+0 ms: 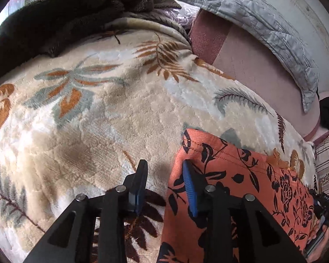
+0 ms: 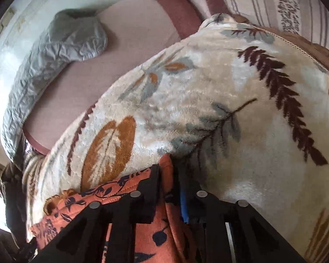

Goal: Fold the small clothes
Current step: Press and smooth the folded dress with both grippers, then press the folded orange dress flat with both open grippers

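The orange cloth [image 1: 236,188] with a black flower print lies at the lower right of the left wrist view, on a cream fleece blanket [image 1: 111,114] patterned with leaves. Its stitched hem runs along the top edge, slanting down toward the right. In the right wrist view the same cloth [image 2: 155,236] sits at the bottom centre and lower left, its edge rising in a fold between the fingers.

The left gripper [image 1: 165,186] is at the bottom centre of its view, jaws spread wide and holding nothing. Its right blue pad [image 1: 189,188] lies over the cloth's left edge; the left finger is over bare blanket just beside that edge. The right gripper [image 2: 170,184] is at the bottom centre of its view with its jaws clamped on the cloth's raised edge, orange fabric showing between the black fingers. At the far lower right of the left wrist view a hand [image 1: 322,239] with dark hardware shows at the cloth's far end.

Beyond the blanket lies a pink sheet [image 1: 258,72] with a darker band. A grey quilted cover [image 1: 263,28] is draped along the upper right of the left view. A dark brown fleece [image 1: 61,15] is heaped at its upper left. A striped fabric [image 2: 274,2] fills the upper right of the right view.
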A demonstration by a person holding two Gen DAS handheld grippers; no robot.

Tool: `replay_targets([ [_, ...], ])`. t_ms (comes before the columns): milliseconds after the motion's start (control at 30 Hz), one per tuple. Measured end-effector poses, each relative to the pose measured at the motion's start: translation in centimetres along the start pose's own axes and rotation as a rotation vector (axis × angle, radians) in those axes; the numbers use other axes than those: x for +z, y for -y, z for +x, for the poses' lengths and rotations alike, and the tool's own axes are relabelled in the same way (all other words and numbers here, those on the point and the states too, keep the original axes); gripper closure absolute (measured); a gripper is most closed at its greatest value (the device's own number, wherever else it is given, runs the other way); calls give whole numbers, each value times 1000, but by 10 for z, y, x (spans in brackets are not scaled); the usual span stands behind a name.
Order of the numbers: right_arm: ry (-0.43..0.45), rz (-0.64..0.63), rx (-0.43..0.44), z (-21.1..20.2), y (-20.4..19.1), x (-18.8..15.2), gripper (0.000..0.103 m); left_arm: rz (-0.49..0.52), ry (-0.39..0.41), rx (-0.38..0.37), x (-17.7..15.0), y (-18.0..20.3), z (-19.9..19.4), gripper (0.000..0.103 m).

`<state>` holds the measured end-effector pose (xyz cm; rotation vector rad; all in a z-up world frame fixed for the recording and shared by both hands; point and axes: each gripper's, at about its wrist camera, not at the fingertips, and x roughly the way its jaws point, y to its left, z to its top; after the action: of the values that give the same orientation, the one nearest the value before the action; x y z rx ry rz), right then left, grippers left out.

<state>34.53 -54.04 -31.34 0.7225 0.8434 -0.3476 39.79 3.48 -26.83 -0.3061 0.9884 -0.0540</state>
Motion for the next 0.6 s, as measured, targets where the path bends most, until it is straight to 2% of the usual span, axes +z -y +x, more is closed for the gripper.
replay_targets([
  [67, 60, 18, 16, -27, 5, 2, 67, 12, 66, 15, -1, 5, -22, 65],
  [100, 99, 12, 16, -43, 6, 2, 59, 27, 92, 11, -3, 9, -32, 59],
  [133, 139, 4, 14, -61, 6, 1, 30, 49, 113, 4, -5, 15, -42, 54],
  [167, 185, -8, 20, -78, 4, -3, 20, 77, 130, -3, -8, 23, -51, 51],
  [200, 229, -36, 35, -96, 0, -10, 20, 113, 142, -8, -13, 31, -59, 48],
  [233, 237, -83, 51, -108, -6, -17, 20, 155, 146, -11, -19, 41, -66, 44],
  [300, 192, -195, 76, -122, -26, -37, 21, 236, 125, -15, -34, 60, -75, 35],
  [367, 137, -291, 95, -126, -46, -65, 26, 295, 105, -25, -52, 74, -82, 32],
  [433, 61, -367, 107, -121, -63, -98, 37, 338, 77, -11, -72, 80, -85, 29],
  [533, -88, -420, 69, -95, -74, -138, 39, 386, -11, 96, -101, 77, -72, 27],
  [600, -237, -427, 21, -72, -71, -160, 39, 377, -113, 169, -115, 64, -53, 27],
])
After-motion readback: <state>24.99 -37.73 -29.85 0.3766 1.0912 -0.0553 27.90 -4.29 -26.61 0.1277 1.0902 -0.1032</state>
